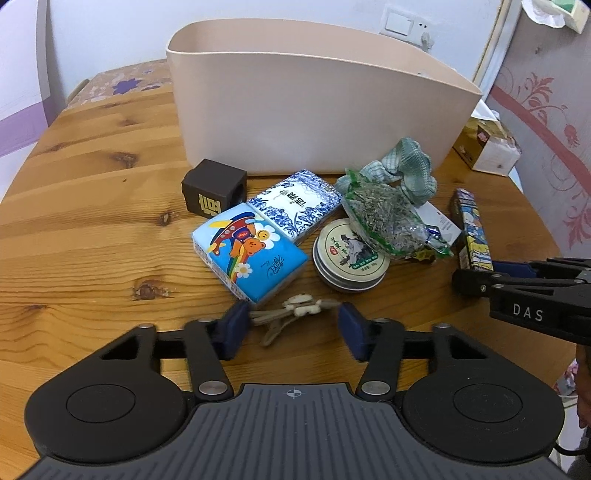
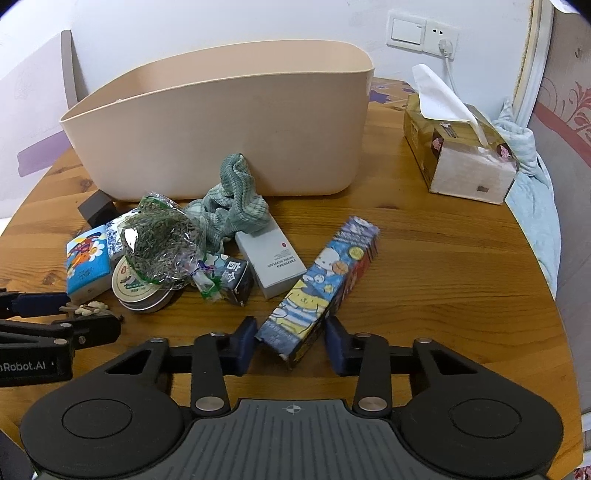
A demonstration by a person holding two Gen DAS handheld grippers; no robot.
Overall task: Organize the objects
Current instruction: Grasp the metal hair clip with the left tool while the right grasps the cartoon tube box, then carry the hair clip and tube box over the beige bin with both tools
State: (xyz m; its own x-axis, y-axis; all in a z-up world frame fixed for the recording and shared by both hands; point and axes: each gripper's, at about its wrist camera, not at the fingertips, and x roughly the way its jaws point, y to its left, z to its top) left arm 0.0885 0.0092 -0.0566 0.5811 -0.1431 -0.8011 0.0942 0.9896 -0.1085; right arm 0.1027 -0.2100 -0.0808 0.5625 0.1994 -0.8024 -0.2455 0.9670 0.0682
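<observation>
A beige knotted cord (image 1: 295, 314) lies on the wooden table between the pads of my left gripper (image 1: 293, 325), which touch its two ends. My right gripper (image 2: 290, 341) is shut on the near end of a long cartoon-printed box (image 2: 325, 280) lying flat. A large beige bin (image 1: 314, 110) stands behind a pile: a blue bear tissue pack (image 1: 247, 254), a blue-and-white tissue pack (image 1: 295, 206), a round tin (image 1: 347, 262), a bag of dried herbs (image 1: 384, 218), a green cloth (image 1: 410, 170) and a dark cube (image 1: 214, 188).
A white box (image 2: 273, 258) and a small dark carton (image 2: 232, 277) lie beside the pile. An opened tissue box (image 2: 458, 155) stands at the right near the table's edge. The wall with a switch and socket (image 2: 421, 33) is behind the bin.
</observation>
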